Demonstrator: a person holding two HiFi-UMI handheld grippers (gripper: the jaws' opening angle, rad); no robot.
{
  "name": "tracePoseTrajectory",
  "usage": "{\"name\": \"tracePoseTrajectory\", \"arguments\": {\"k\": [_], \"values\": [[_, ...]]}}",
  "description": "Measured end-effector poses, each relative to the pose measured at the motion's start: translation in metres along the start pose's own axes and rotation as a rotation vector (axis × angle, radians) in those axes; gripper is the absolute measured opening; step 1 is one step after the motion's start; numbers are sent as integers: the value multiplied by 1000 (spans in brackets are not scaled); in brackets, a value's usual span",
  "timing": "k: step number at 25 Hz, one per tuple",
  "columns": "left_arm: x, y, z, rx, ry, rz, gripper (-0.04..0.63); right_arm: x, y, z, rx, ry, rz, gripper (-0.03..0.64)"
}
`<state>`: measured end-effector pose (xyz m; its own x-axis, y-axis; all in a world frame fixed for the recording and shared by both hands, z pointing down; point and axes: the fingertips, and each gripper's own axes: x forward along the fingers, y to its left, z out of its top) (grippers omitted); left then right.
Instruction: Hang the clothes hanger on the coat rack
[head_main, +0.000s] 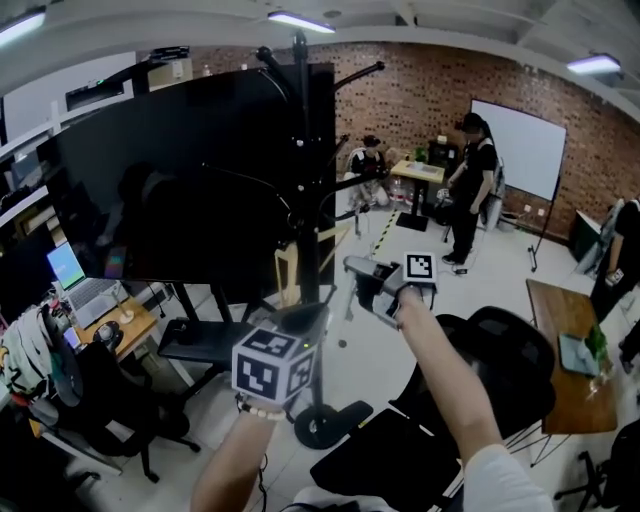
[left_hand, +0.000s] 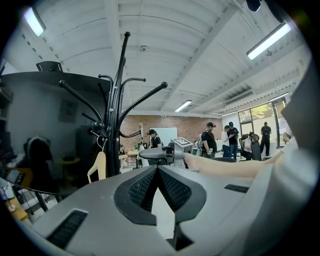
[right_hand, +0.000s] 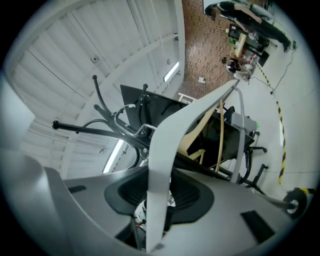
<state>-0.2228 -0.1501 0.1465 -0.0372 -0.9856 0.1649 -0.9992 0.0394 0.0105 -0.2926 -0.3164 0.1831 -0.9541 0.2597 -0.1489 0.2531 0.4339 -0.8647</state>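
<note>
The right hand-held gripper (right_hand: 160, 176) is clamped on a grey hanger (right_hand: 167, 145). Its pads press on one flat arm of the hanger, which runs up from between them to a corner beyond the tips, where a thin bar turns down. Ahead of this gripper and a little to its left stands the black rack (right_hand: 122, 131), its curved pegs spreading beyond the jaws. Whether the grey hanger touches the rack cannot be told. A wooden hanger (right_hand: 196, 139) hangs on the rack just behind the held one. In the head view the right hand-held gripper (head_main: 358, 268) is near the rack (head_main: 303, 150), at the pole's right side, with the wooden hanger (head_main: 288, 272) just past its tips. The left hand-held gripper (head_main: 300, 320) is lower and nearer the person, close in front of the pole and well above the base. Its own view shows the left hand-held gripper (left_hand: 157, 170) with its tips together and nothing between them. The rack (left_hand: 114, 117) and wooden hanger (left_hand: 98, 167) stand ahead of it to its left, and the right hand-held gripper (left_hand: 160, 154) is straight ahead. A big dark screen (head_main: 180, 170) stands behind the rack.
</note>
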Motion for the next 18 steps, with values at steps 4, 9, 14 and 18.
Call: {"name": "tracePoseTrajectory", "arguments": {"k": [4, 9, 14, 18], "values": [[7, 8, 0, -9, 1, 11, -8, 10, -12, 6, 14, 15, 14, 144], [13, 14, -4, -10, 7, 23, -8, 15, -25, 6, 38, 22, 31, 144], [13, 15, -8, -20, 14, 20, -8, 16, -34, 2, 67, 16, 36, 144], [13, 15, -8, -24, 13, 19, -8, 16, -42, 2, 70, 20, 29, 144]]}}
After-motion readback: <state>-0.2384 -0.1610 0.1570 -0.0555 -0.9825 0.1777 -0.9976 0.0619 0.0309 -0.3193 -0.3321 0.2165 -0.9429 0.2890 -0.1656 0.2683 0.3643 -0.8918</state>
